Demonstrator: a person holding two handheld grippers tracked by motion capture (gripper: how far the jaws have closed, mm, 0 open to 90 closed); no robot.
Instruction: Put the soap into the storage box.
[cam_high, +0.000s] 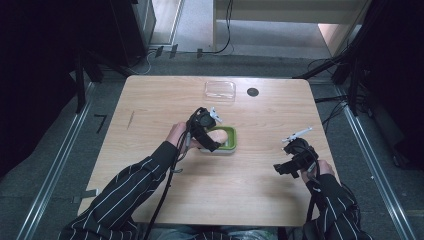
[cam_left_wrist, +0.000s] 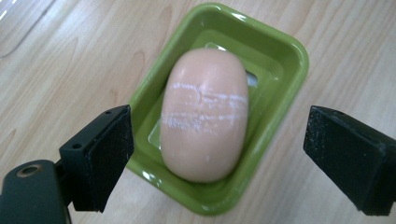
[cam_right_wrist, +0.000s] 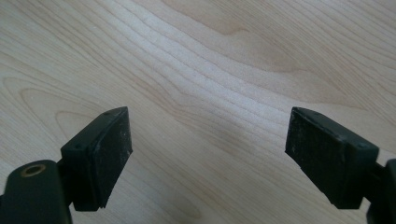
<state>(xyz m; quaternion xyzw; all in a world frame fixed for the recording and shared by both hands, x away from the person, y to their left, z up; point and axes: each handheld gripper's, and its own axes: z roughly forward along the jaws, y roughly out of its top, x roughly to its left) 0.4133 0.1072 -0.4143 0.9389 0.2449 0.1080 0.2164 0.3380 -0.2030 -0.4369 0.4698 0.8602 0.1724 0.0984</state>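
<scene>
Resting lengthwise in the green soap dish (cam_left_wrist: 280, 56), the peach soap bar (cam_left_wrist: 204, 114) is left free, its top scuffed with white streaks. The left gripper (cam_left_wrist: 217, 154) is held above it, jaws spread wide and clear of both sides; lifting straight off is judged best, so the dish is not nudged. A clear plastic lid (cam_high: 220, 91) lies well apart, nearer the table's (cam_high: 150, 100) far edge. The right gripper (cam_right_wrist: 208, 154) is held spread over bare wood.

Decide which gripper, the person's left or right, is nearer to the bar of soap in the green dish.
Left. The left gripper hangs directly over the soap in the green dish, open. The right gripper is well off to the side over bare table.
</scene>
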